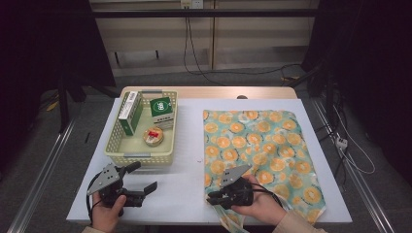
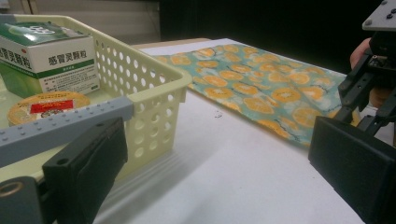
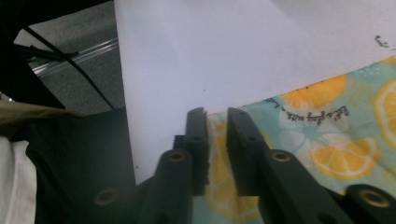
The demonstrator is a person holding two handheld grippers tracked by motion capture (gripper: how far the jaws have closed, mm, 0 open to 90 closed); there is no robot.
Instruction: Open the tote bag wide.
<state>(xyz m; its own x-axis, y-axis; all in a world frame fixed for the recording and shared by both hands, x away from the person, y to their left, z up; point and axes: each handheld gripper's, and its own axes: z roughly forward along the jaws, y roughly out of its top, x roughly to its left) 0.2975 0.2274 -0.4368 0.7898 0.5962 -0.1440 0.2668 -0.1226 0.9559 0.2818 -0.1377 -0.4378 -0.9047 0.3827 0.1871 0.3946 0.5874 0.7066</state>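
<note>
Cloth (image 1: 257,145) with orange-slice print and script lettering is pinched at its corner by right tongs (image 3: 217,122); left tongs (image 1: 141,179) gape.

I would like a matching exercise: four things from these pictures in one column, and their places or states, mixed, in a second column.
1. round tin
2. lemon-print cloth
3. left claw
4. right claw

a. open, over the bare white table
b. nearly closed on the cloth's corner
c. inside the cream basket
d. spread flat, right of the basket

Pairs: 1-c, 2-d, 3-a, 4-b
</note>
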